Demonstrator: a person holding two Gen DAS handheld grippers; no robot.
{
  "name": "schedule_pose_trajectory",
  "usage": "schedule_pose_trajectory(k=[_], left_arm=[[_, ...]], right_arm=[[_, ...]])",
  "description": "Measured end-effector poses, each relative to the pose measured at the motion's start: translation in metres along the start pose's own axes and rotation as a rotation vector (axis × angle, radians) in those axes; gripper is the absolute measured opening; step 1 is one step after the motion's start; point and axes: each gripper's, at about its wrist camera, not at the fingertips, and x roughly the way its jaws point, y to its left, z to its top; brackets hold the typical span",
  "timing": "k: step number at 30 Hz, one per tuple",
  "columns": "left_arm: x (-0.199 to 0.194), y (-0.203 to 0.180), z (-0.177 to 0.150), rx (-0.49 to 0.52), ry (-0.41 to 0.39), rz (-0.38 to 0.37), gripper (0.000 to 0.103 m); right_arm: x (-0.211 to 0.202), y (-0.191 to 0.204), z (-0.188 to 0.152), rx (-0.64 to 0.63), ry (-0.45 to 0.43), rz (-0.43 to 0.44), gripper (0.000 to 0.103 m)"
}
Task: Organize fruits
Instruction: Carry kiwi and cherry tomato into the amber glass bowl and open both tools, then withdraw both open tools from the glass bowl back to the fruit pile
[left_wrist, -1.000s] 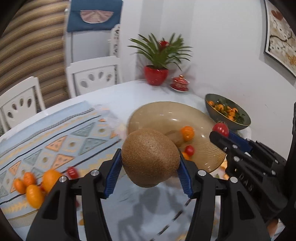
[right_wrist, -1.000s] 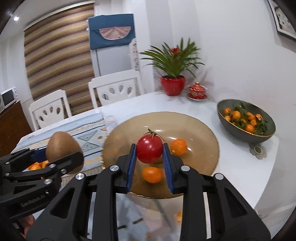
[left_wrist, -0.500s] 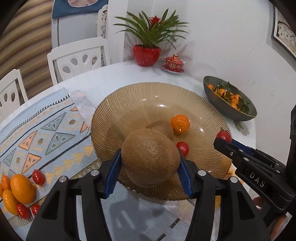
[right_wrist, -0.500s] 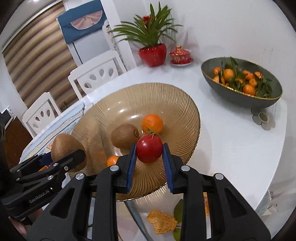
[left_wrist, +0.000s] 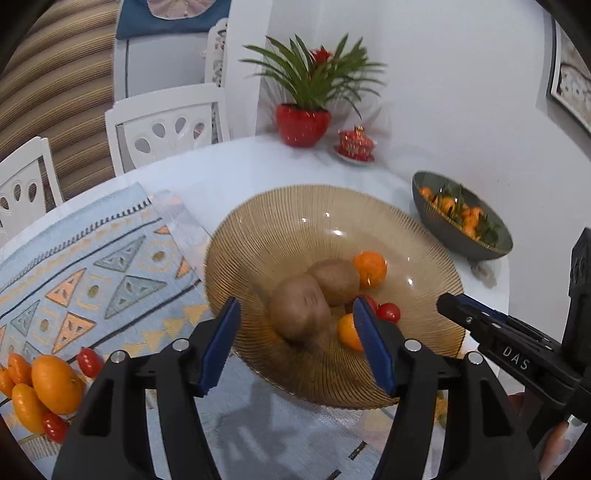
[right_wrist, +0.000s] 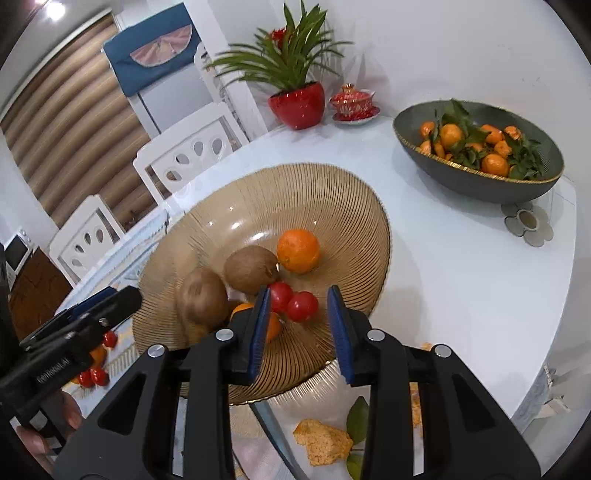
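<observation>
An amber ribbed glass bowl (left_wrist: 332, 206) (right_wrist: 332, 184) holds two brown kiwis, oranges and small tomatoes. My left gripper (left_wrist: 295, 306) hangs over its near rim, jaws opening. A kiwi (left_wrist: 299, 314) lies in the bowl beyond the blue pads, free of both, against the second kiwi (left_wrist: 336, 280). My right gripper (right_wrist: 298, 295) is over the bowl too, its jaws opening. A red tomato (right_wrist: 302, 306) rests in the bowl below the gap, beside another tomato (right_wrist: 279, 295), untouched by the pads. An orange (right_wrist: 298, 250) sits further in.
Oranges and cherry tomatoes (left_wrist: 55, 384) lie on the patterned placemat (left_wrist: 92, 266) at left. A grey bowl of mandarins (right_wrist: 480, 155) stands at right, a potted plant (right_wrist: 295, 103) and a red lidded cup (right_wrist: 352, 103) behind. Orange peel (right_wrist: 321, 439) lies by the near edge.
The left jaws have parted and the kiwi has dropped into the bowl. The right jaws have parted too, and the tomato now lies in the bowl.
</observation>
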Motion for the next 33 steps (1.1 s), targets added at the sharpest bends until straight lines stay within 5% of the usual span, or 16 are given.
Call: schedule_pose_trajectory(k=[17,21,26,33], left_arm=[[-0.139,0.055,-0.023,-0.067,-0.183,0.092,0.073],[-0.197,0.091,-0.048,-0.121,-0.244,0.201,0.078],[-0.258,0.131,-0.088,-0.184,-0.292,0.34,0.089],[-0.294,0.197,-0.174,-0.282,-0.204,0.565,0.098]], right_arm=[[-0.076,0.07,-0.013,-0.109,-0.095,0.098,0.034],[-0.094,0.109,-0.03,-0.175,-0.101,0.15,0.034],[-0.111,0.162,-0.067,-0.265,-0.095,0.212,0.049],[-0.093,0.243,-0.137,-0.434,-0.014,0.29,0.068]])
